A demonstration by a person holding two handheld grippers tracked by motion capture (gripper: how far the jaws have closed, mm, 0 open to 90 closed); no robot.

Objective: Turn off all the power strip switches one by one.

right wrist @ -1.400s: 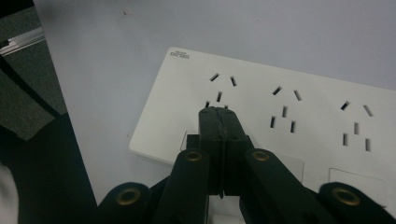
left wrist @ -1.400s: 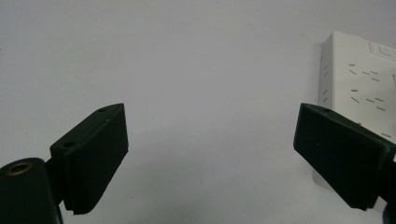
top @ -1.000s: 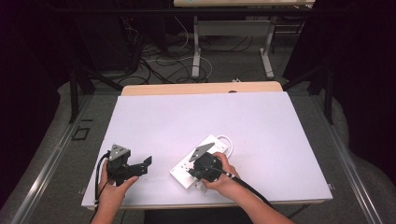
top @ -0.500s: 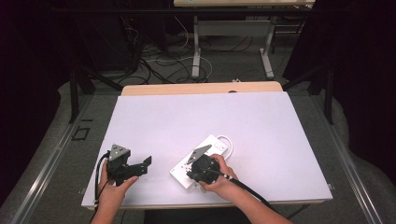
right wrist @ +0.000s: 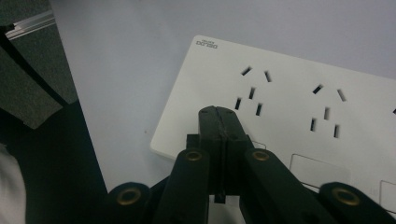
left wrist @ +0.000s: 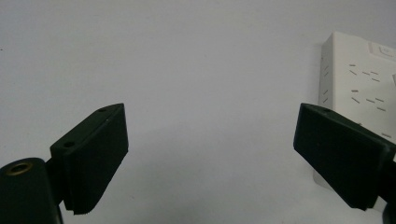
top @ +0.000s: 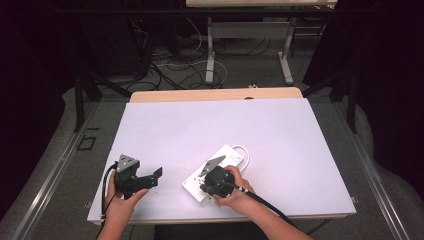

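High view: one white power strip [top: 216, 171] lies on the tabletop [top: 280, 130]. The right gripper [top: 214, 183], jaws clenched on nothing, hovers over the strip's near end, tips just above its socket face. The left gripper [top: 150, 177] rests beside it, jaws released wide, the strip just past its right jaw.

A small grey brand mark is printed at one corner of the white power strip [right wrist: 299, 107], in the right gripper view; its letters cannot be made out with certainty.
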